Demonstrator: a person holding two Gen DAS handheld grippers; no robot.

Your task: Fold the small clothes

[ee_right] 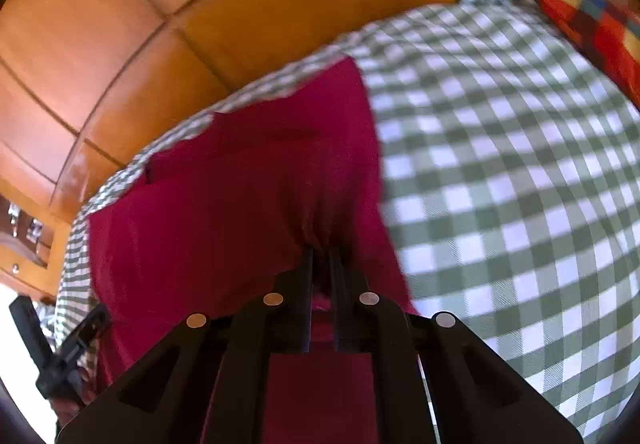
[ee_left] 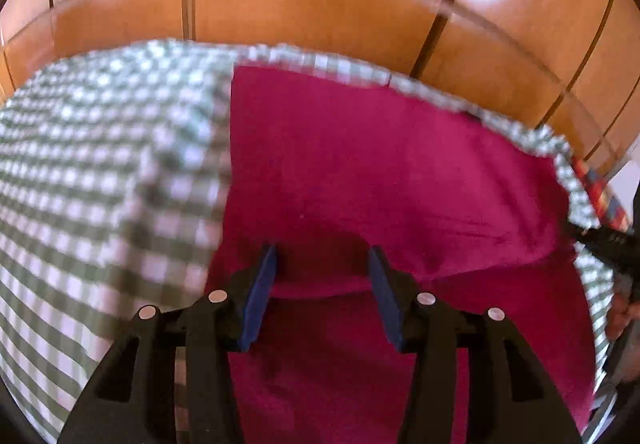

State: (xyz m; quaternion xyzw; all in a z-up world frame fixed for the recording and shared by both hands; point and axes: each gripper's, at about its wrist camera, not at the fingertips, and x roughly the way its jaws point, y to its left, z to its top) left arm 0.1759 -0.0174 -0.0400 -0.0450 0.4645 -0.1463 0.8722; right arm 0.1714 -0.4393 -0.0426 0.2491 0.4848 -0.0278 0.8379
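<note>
A magenta garment [ee_left: 380, 171] lies spread on a green-and-white checked cloth [ee_left: 100, 163]. My left gripper [ee_left: 322, 258] is open just above the garment's near part, its blue pads [ee_left: 260, 292] apart, nothing between them. In the right wrist view my right gripper [ee_right: 322, 256] is shut on a bunched fold of the same garment [ee_right: 240, 195], which puckers at the fingertips. The right gripper also shows as a dark shape at the right edge of the left wrist view [ee_left: 612, 244]. The left gripper shows at the lower left of the right wrist view [ee_right: 60, 356].
Wooden wardrobe panels [ee_left: 320, 3] rise behind the checked cloth in both views. A red, blue and yellow patterned fabric [ee_right: 592, 31] lies at the cloth's far right edge. The checked cloth [ee_right: 500, 183] stretches wide to the right of the garment.
</note>
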